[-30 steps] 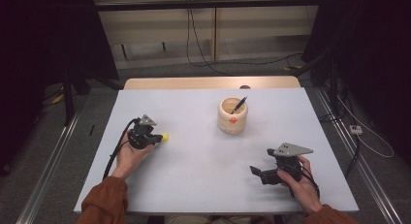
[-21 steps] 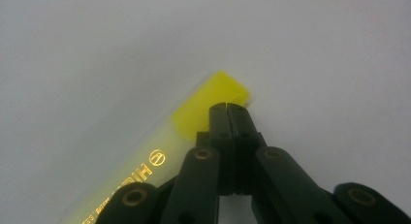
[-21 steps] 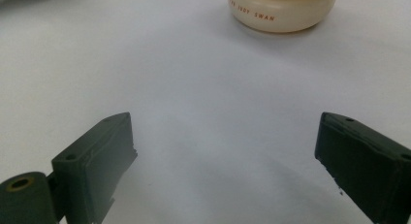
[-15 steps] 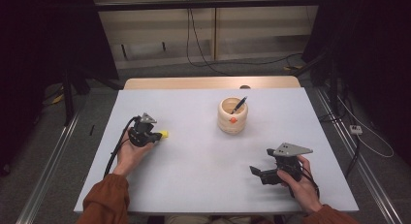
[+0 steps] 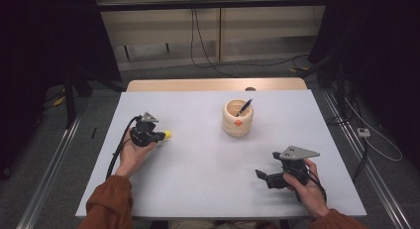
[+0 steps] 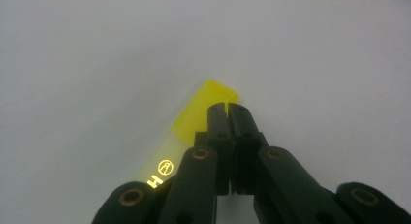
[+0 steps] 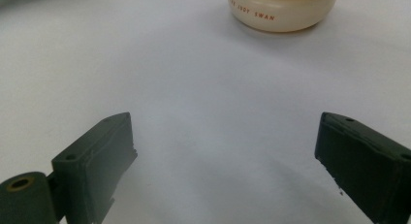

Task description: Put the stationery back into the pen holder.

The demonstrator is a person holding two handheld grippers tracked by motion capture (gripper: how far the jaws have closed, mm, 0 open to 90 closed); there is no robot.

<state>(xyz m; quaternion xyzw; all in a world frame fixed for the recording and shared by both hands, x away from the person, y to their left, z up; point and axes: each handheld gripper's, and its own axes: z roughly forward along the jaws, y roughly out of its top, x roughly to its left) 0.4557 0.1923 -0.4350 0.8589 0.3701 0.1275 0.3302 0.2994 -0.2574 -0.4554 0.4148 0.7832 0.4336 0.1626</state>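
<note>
A yellow highlighter [image 6: 194, 120] lies on the white table [image 5: 208, 164], its tip [image 5: 167, 135] sticking out past my left gripper [image 5: 157, 136]. In the left gripper view the left gripper [image 6: 227, 108] has its jaws pressed together with no gap, and the highlighter runs slantwise under the left jaw. A cream round pot [image 5: 237, 121] with a black pen [image 5: 244, 107] standing in it sits at the table's middle back. My right gripper [image 5: 262, 176] rests near the front right, jaws wide apart, nothing between them. The right gripper [image 7: 225, 151] points toward the pot [image 7: 282, 10].
Bare white table surface lies between the two grippers and in front of the pot. Beyond the far edge are a wooden strip [image 5: 213, 85], cables on the floor and metal rails at both sides.
</note>
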